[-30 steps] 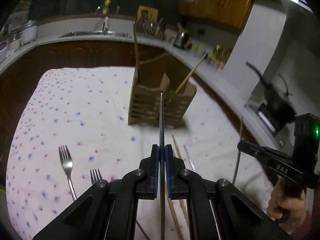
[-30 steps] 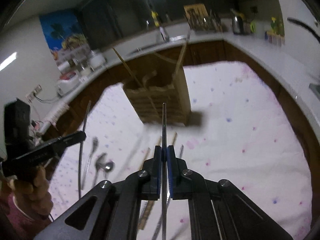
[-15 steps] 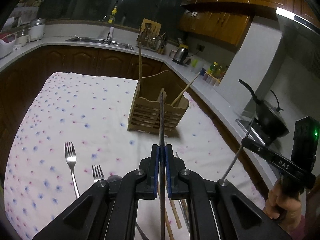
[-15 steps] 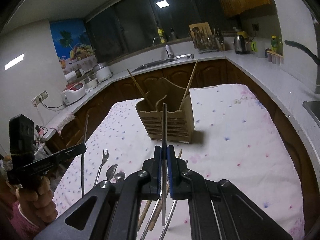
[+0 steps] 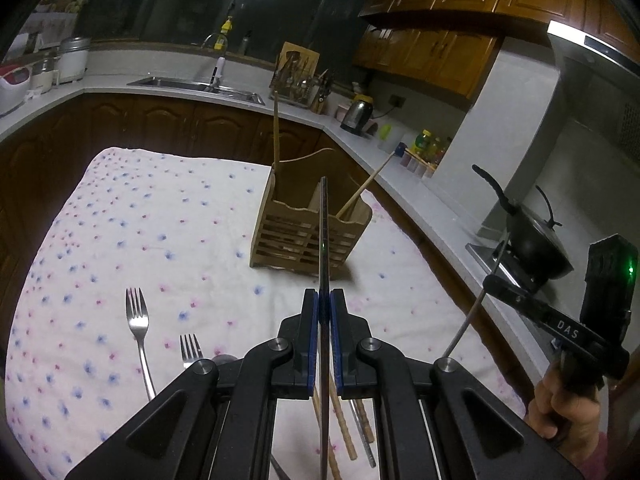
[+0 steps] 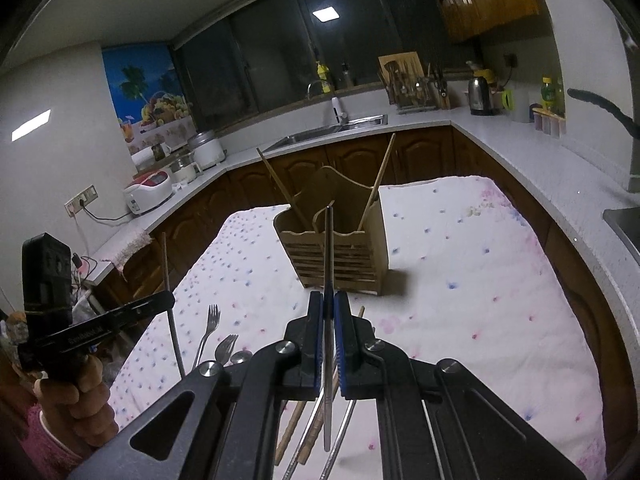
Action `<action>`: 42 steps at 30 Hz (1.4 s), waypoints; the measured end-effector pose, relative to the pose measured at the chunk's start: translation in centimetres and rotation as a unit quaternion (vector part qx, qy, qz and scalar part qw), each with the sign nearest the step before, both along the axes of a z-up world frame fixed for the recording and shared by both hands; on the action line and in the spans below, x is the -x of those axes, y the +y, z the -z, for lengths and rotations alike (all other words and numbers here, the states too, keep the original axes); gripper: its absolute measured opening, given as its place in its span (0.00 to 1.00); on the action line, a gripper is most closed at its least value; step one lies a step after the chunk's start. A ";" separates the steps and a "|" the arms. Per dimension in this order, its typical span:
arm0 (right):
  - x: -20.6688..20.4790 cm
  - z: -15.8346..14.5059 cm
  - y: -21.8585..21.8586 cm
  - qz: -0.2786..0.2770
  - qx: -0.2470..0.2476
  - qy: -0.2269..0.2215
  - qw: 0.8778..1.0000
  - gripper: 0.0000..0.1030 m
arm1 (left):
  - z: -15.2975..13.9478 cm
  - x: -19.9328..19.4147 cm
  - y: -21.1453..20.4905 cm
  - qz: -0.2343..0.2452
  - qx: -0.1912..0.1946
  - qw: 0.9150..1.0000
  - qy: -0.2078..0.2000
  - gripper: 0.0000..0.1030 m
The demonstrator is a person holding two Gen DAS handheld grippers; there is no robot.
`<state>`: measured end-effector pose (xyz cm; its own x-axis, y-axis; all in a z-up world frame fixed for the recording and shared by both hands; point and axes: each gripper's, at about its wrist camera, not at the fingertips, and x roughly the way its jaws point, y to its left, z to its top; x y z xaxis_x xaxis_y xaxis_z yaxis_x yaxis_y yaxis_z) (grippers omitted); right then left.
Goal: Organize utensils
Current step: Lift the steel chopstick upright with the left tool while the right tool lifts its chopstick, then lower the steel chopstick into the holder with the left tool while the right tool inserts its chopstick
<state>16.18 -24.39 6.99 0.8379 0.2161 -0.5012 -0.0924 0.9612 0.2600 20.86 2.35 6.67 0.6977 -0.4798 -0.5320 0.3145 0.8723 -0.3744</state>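
Left wrist view, left gripper (image 5: pixel 324 300) tilted downward, clamping metal chopstick (image 5: pixel 325 232)

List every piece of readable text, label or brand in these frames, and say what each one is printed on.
"DAS" — white letters on the arm of the right gripper, seen in the left wrist view.
Lettering on the arm of the left gripper, in the right wrist view: too blurred to read.
Labels on the yellow bottle by the window and the bottles on the counter: too small to read.
No other text is visible.
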 end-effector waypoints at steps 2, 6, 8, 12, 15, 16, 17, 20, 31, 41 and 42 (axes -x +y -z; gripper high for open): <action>0.1 -0.2 0.0 0.000 0.000 -0.004 1.000 0.05 | 0.0 0.0 0.0 -0.001 0.001 1.000 -0.001 0.04; 0.2 -0.6 -0.1 0.003 0.000 -0.012 1.000 0.05 | -0.2 0.1 0.1 -0.005 0.003 1.000 -0.007 0.04; 0.3 -0.8 -0.2 0.005 -0.001 -0.018 1.000 0.05 | -0.3 0.1 0.1 -0.006 0.004 1.000 -0.012 0.04; 0.1 -1.3 -0.3 0.009 -0.007 -0.034 0.999 0.05 | -0.6 0.3 0.1 -0.015 0.001 0.999 -0.031 0.04; -0.4 -1.8 -0.3 0.015 -0.007 -0.048 0.999 0.05 | -1.3 0.2 -0.2 -0.020 -0.003 0.998 -0.059 0.04; -0.7 -2.0 -0.4 0.019 -0.010 -0.055 0.998 0.05 | -1.7 0.1 -0.3 -0.024 -0.006 0.997 -0.075 0.04; -1.0 -2.2 -0.5 0.022 -0.010 -0.060 0.998 0.05 | -1.9 0.2 -0.4 -0.025 -0.013 0.997 -0.075 0.04; -2.0 -2.8 -0.6 0.027 -0.012 -0.077 0.997 0.05 | -2.9 -0.8 -1.1 -0.038 -0.021 0.992 -0.118 0.04; -8.4 -6.6 -1.9 0.060 -0.021 -0.156 0.986 0.05 | -3.7 -8.0 -3.8 -0.081 -0.017 0.977 -0.198 0.04; -14.8 -5.7 -3.3 0.096 -0.016 -0.175 0.980 0.05 | 1.3 -15.4 -7.5 -0.142 -0.019 0.965 -0.219 0.04; -15.1 -5.3 -3.3 0.096 -0.016 -0.175 0.980 0.05 | 1.9 -15.9 -8.1 -0.145 -0.020 0.965 -0.219 0.04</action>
